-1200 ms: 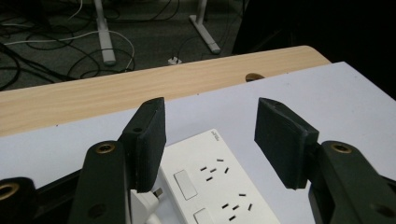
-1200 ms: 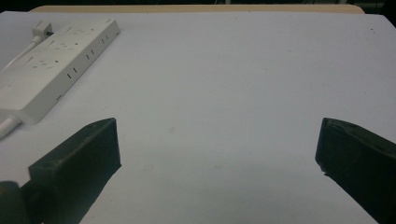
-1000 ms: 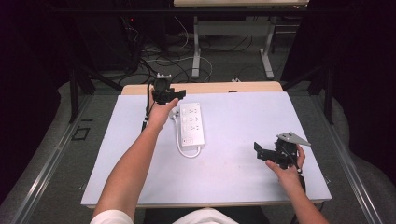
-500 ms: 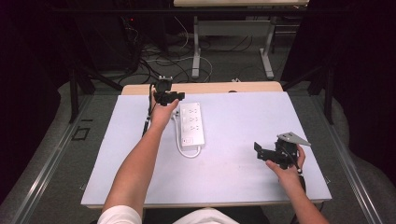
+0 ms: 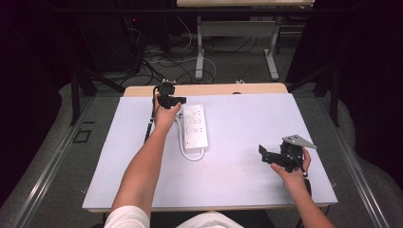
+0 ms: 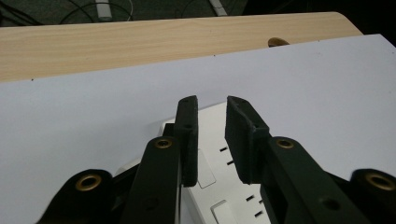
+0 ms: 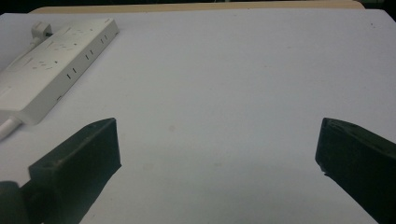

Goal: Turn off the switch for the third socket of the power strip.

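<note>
dark workroom, cables on floor behind white desk [image 5: 237, 156]. power strip [image 5: 195, 126] flat at desk centre-left, sockets up. left gripper [image 5: 167, 98] above strip's far end, jaws slightly parted, holding nothing, likely lining up. right gripper [image 5: 273, 156] low near desk's right edge, jaws spread wide, likely waiting.

The table [image 5: 237, 123] is seen from above and behind the person in the high view, facing forward and down. The white power strip [image 6: 219, 186] is viewed closely from just above in the left gripper view, facing the far wooden edge. The strip is seen farther off, low across the table, in the right gripper view.
</note>
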